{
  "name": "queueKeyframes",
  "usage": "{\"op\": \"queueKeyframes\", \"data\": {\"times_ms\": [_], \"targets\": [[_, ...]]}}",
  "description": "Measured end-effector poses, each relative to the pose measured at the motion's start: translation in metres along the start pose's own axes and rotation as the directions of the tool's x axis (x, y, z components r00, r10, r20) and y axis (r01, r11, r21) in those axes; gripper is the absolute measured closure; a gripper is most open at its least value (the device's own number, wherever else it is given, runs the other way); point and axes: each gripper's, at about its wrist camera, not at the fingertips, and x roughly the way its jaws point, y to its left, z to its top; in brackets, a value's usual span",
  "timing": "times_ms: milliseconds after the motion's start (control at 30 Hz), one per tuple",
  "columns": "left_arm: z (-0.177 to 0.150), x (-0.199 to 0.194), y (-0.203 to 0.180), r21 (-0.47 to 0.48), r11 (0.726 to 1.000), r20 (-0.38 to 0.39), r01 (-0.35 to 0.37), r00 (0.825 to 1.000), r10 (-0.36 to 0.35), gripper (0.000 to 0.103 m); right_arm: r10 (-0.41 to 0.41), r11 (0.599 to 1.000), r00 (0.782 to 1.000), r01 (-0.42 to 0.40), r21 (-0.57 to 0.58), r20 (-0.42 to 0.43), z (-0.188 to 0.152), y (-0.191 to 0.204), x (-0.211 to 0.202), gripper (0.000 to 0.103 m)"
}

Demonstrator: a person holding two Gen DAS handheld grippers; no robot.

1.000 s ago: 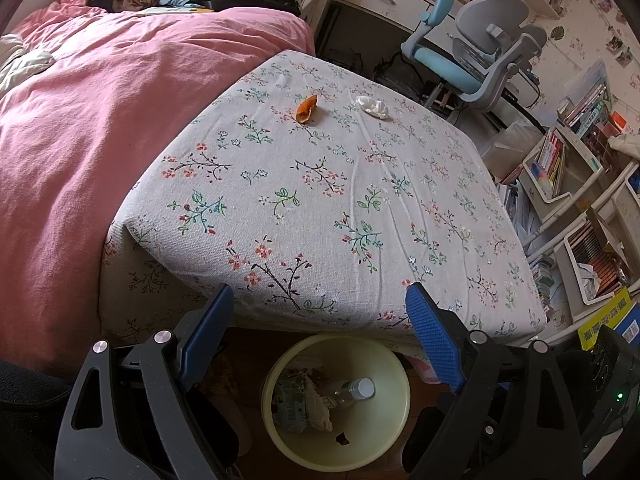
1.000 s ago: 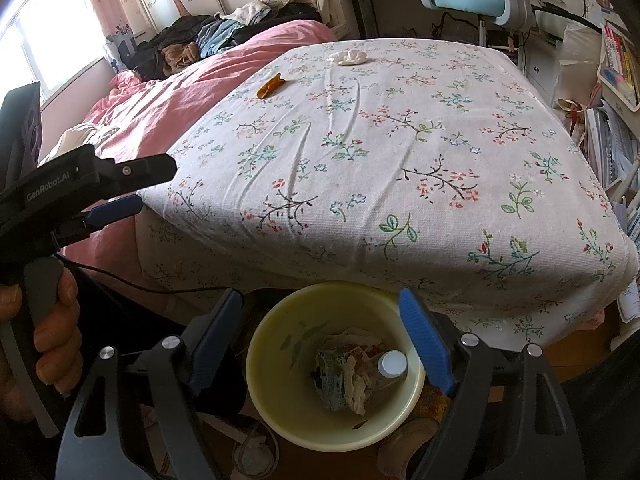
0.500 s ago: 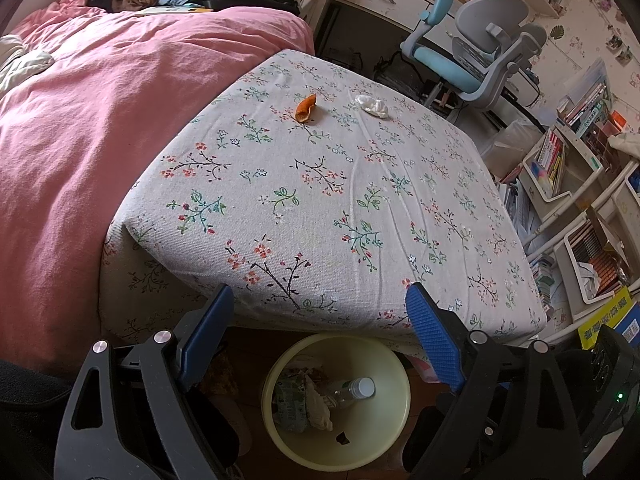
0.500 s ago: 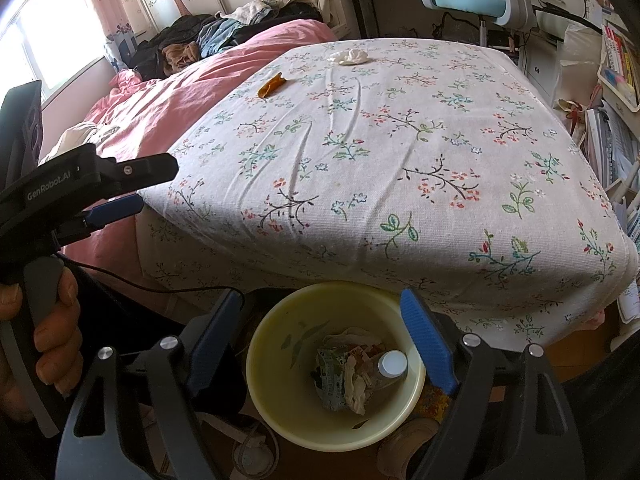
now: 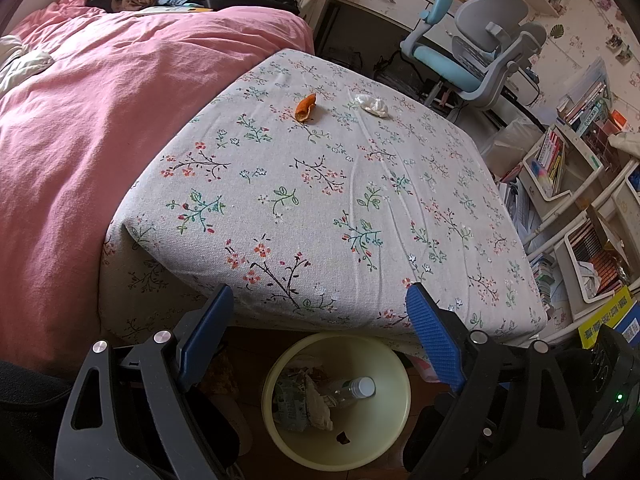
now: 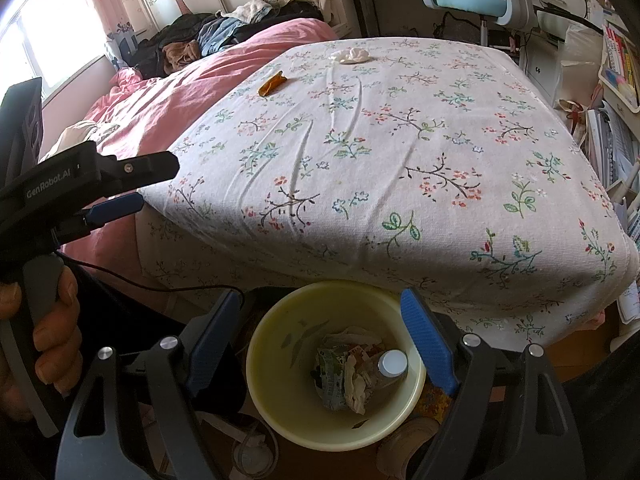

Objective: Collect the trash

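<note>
Both sets of jaws stand wide apart with nothing between them: the left gripper (image 5: 320, 340) and the right gripper (image 6: 316, 340) hang side by side over the yellow bin (image 6: 280, 340), which sits on the floor just below the near edge of the table (image 5: 460, 260) under its floral cloth. That placement makes sense, since anything carried back can be dropped straight in; the bin already holds a crumpled carton, some paper and a clear bottle (image 6: 390, 364) with a white cap. What is left to collect lies at the far end of the cloth, well away from both grippers: an orange peel (image 5: 306, 107) and, near it, a crumpled white tissue (image 5: 374, 105). With the jaws spread this wide, either gripper looks ready to reach across; the peel lies on the left gripper's side, the tissue on the right's.
</note>
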Motion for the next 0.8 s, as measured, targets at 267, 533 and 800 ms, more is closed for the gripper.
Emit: {"op": "queueKeyframes", "data": {"times_ms": [267,533,800], "targets": [[-0.0006,-0.0001,0.0004,0.000,1.000,-0.001,0.000,1.000,0.000,0.018,0.000,1.000,1.000,0.000,0.000,0.000,0.0001,0.0001,-0.0002,0.024],[-0.0001,0.0001,-0.0003,0.001,1.000,-0.002,0.000,1.000,0.000,0.018,0.000,1.000,1.000,0.000,-0.001,-0.001,0.0001,0.0002,-0.0004,0.024],[0.0005,0.0004,-0.0010,0.001,1.000,-0.002,-0.001,1.000,0.001,0.018,0.000,1.000,1.000,0.000,-0.001,0.000,-0.0001,0.0004,0.0000,0.024]]}}
